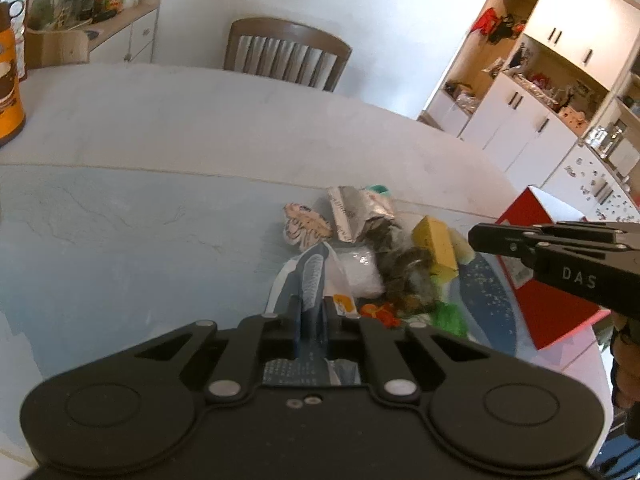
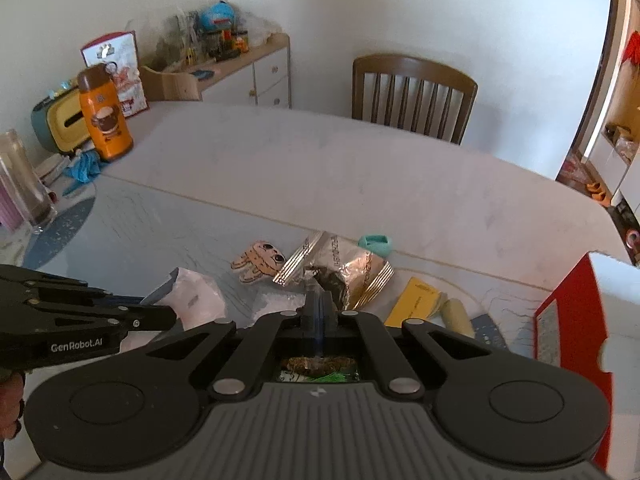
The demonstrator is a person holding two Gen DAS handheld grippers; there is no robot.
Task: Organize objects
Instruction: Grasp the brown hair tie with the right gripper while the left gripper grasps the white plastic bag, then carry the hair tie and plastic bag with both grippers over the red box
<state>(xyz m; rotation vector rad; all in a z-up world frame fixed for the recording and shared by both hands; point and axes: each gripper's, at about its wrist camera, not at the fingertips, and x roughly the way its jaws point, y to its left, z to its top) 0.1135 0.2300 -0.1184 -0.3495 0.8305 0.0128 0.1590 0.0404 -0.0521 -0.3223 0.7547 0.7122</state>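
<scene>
Clutter, the objects to be organized, lies in a loose heap on the table [image 2: 360, 160] near its right edge, just ahead of both grippers. Going left to right in the right wrist view: a white plastic pouch [image 2: 196, 300], a flat cartoon-figure cutout [image 2: 258, 265], a torn silver foil packet [image 2: 340, 268] with dark contents spilling out, a small teal item [image 2: 375, 244] behind it, a yellow card [image 2: 418, 300] with a cream roll [image 2: 458, 316] beside it, and an open red box [image 2: 572, 320] at the table's right edge.

The left gripper [image 1: 314, 304] has its jaws closed on a blue-and-white strip [image 1: 312, 276] that runs straight forward from them, its far end toward the foil packet; what it is, I cannot tell. The right gripper [image 2: 319, 312] also has its jaws drawn together, with nothing clearly held; the foil packet lies directly ahead of and below them, its long axis running crosswise. The right gripper is the nearer to the red box, so a drop into the box probably falls to that side, while the left must cross the heap.
</scene>
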